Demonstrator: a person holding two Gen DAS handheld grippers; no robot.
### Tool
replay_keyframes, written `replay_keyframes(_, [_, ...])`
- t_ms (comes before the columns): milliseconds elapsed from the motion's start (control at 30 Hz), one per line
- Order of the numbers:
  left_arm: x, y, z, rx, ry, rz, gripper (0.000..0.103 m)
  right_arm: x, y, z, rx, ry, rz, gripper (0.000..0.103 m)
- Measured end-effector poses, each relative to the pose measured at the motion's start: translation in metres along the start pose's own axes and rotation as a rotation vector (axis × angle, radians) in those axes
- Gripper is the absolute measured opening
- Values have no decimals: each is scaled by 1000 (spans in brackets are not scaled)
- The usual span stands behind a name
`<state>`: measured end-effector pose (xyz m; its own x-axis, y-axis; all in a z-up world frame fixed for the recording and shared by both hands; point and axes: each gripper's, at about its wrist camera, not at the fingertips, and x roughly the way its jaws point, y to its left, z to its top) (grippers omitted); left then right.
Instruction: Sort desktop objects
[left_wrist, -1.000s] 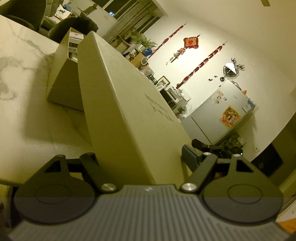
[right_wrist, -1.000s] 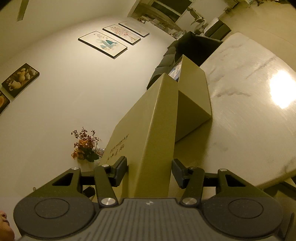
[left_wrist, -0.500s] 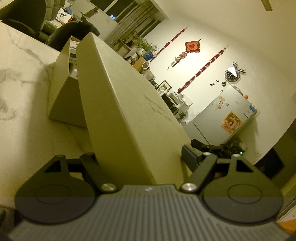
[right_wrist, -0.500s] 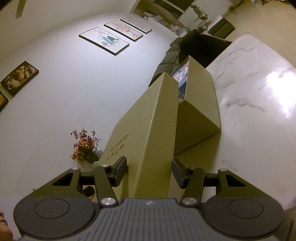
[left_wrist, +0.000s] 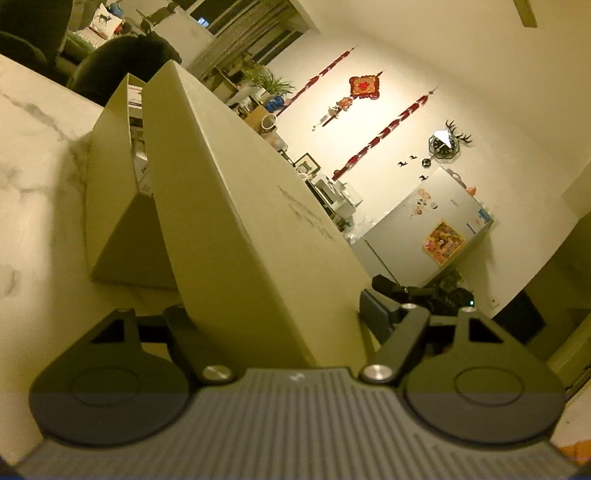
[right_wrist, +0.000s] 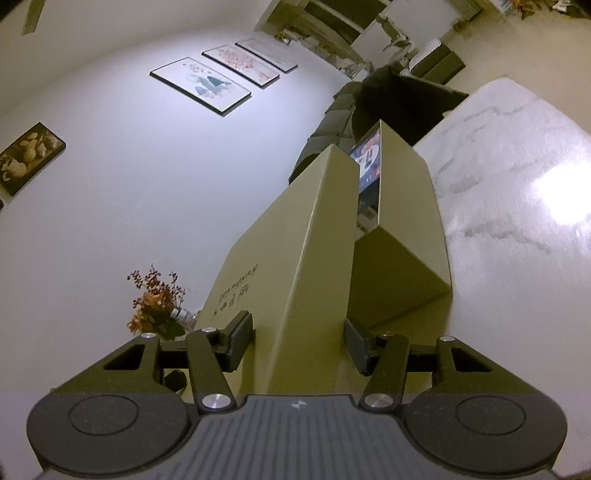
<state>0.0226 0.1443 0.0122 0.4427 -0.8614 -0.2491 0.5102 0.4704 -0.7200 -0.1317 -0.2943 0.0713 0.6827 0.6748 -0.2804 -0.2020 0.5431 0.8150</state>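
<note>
A large olive box lid (left_wrist: 240, 221) stands tilted on edge over the marble table (left_wrist: 33, 184), leaning beside the open box base (left_wrist: 110, 192). Books (left_wrist: 138, 147) show inside the base. My left gripper (left_wrist: 275, 314) straddles the lid's near end with its jaws closing; one fingertip (left_wrist: 373, 310) touches the printed face, while the lid hides the other. In the right wrist view, my right gripper (right_wrist: 297, 339) is shut on the other end of the lid (right_wrist: 317, 240), a pad against each face. The box base (right_wrist: 406, 221) with its books (right_wrist: 367, 166) lies just right of it.
Dark chairs (left_wrist: 122, 55) stand past the table's far edge. A fridge (left_wrist: 424, 229) and a cluttered counter stand by the decorated wall. A dried flower bunch (right_wrist: 155, 306) stands by the picture wall. Bare marble (right_wrist: 517, 240) spreads beside the box.
Both grippers have moved across the table with the lid between their fingers. The gap between the lid and the box base now shows more of the books.
</note>
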Motion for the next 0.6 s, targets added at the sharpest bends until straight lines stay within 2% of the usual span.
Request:
replay_keyframes(200, [7, 2, 15, -5, 6, 0, 75, 12, 2, 13, 20, -43, -14, 58])
replay_keyframes(600, [22, 3, 28, -26, -5, 19, 75, 30, -7, 48, 26, -35, -10, 58])
